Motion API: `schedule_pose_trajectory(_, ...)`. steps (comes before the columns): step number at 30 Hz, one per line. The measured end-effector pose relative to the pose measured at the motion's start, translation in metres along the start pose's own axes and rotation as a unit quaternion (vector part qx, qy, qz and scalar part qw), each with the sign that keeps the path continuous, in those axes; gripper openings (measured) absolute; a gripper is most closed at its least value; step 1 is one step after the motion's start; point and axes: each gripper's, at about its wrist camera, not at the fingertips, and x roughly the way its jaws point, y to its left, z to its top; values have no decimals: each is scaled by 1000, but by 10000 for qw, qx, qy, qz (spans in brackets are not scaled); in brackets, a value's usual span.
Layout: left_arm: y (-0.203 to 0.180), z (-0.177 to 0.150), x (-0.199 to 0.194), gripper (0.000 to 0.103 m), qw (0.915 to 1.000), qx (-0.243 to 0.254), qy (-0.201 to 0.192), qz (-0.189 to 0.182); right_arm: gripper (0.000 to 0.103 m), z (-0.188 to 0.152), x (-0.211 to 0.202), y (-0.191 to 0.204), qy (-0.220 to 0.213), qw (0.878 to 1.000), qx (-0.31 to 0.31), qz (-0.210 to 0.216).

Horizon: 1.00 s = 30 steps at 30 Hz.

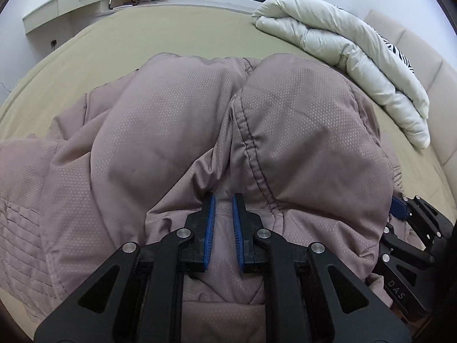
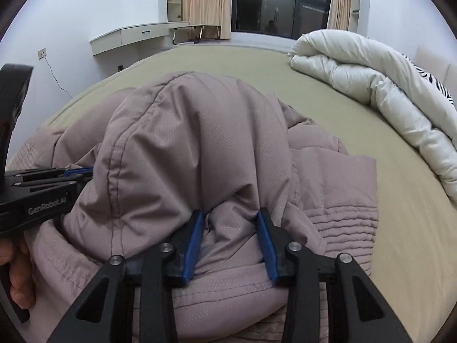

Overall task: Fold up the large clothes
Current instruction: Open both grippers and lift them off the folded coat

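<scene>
mid-fold: left gripper (image 1: 223, 200) and right gripper (image 2: 230, 214) are each pinching a bunch of the mauve padded jacket (image 1: 177, 120) between part-spread fingers above the bed (image 1: 120, 43); next, probably carrying both across together.

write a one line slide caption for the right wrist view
Right gripper pinching a puffy mauve quilted jacket on an olive-sheeted bed.

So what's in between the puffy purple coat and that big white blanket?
Only bare olive bedsheet. In the right wrist view, the sheet runs uncovered between the coat and the rolled white blanket; nothing else lies on that stretch.
</scene>
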Motion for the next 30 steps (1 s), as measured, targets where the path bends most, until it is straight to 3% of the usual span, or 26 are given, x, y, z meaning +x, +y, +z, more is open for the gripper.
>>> schedule_pose_trajectory(2,9,5,-20,12,9994,-268,67,-225,39,11,-12,-8,99,9995,260,132)
schedule_pose_trajectory(7,11,21,-68,12,9954,-273,-908,-126,38,59,-57,-28,-715,9943,717,342)
schedule_pose_trajectory(9,16,32,-66,12,9959,-296,-844,-113,38,82,-47,-22,-712,9942,647,481)
schedule_pose_trajectory(12,20,49,-28,12,9983,-344,-462,64,41,100,-9,-7,-420,9967,454,532)
schedule_pose_trajectory(15,30,39,3,12,9986,-413,-311,101,49,84,56,9,409,9983,230,347)
schedule_pose_trajectory(18,27,39,19,12,9989,-242,-349,195,50,64,65,20,21,10000,17,89)
schedule_pose_trajectory(20,27,45,23,12,9991,-234,-284,189,51,67,61,20,112,9998,7,134)
schedule_pose_trajectory(23,25,54,7,12,9984,-510,-236,40,49,75,37,12,188,9996,158,128)
schedule_pose_trajectory(27,23,25,-57,12,9944,-653,-831,2,51,61,-38,-6,-530,9954,691,389)
schedule_pose_trajectory(30,10,1,-62,12,9963,-380,-769,81,58,33,-59,9,-609,9955,543,486)
